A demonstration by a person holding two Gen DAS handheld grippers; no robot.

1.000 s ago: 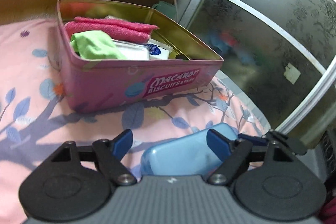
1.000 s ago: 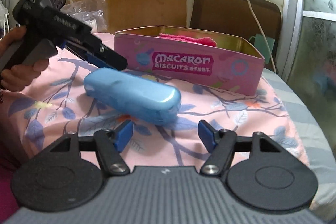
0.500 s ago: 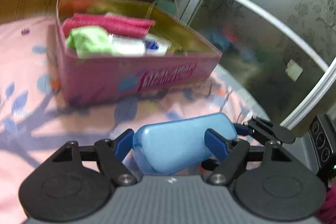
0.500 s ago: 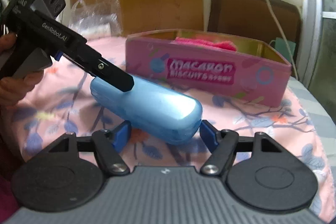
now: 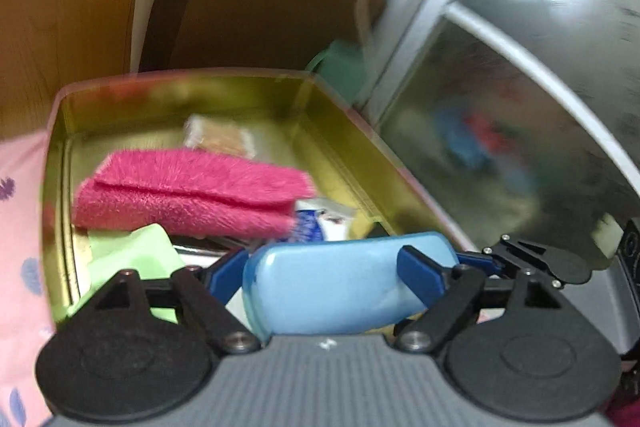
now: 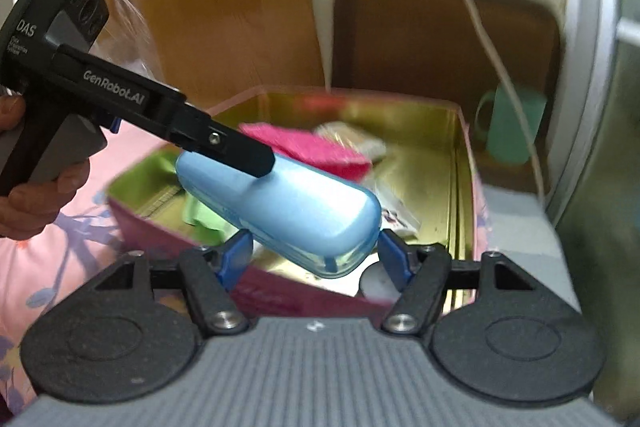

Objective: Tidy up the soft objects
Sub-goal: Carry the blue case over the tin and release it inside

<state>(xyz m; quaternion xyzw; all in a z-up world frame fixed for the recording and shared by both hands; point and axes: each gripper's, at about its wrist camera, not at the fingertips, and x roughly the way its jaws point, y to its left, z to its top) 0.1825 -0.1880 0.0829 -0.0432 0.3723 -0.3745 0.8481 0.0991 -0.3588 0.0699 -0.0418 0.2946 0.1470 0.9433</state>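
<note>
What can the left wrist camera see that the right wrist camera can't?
Only the left wrist view shows the patterned glass door. Only the right wrist view shows a hand holding the left gripper, plus the green mug. Both show the blue case held above the open tin, with the pink towel inside.

A home bedroom: a pink leaf-print bedsheet (image 6: 80, 227) at 9 o'clock, a wooden headboard (image 6: 440, 47) at 12 o'clock, a frosted patterned sliding door (image 5: 520, 87) at 2 o'clock, a green mug (image 6: 512, 127).
</note>
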